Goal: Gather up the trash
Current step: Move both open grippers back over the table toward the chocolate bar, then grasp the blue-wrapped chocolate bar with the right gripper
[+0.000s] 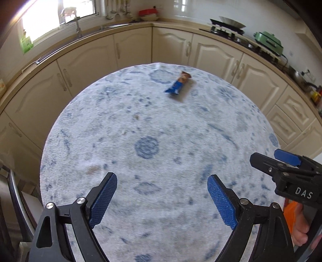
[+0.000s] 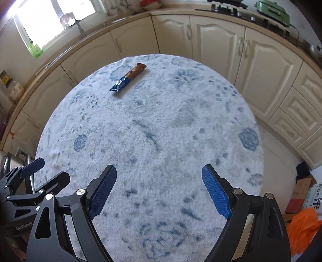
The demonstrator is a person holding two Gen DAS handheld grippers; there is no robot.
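Near the far edge of the round table draped in blue-and-white patterned cloth (image 1: 153,129): a long blue-and-brown snack wrapper (image 1: 178,82) (lying flat). Well short of it, left tongs (image 1: 162,199) and right tongs (image 2: 159,189), both spread wide, nothing between.

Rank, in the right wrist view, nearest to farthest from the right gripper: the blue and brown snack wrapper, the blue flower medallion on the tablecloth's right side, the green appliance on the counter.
From the open right gripper:
1. Blue flower medallion, on the cloth, right side.
2. Blue and brown snack wrapper, far left of the table.
3. Green appliance, on the far counter, upper right.
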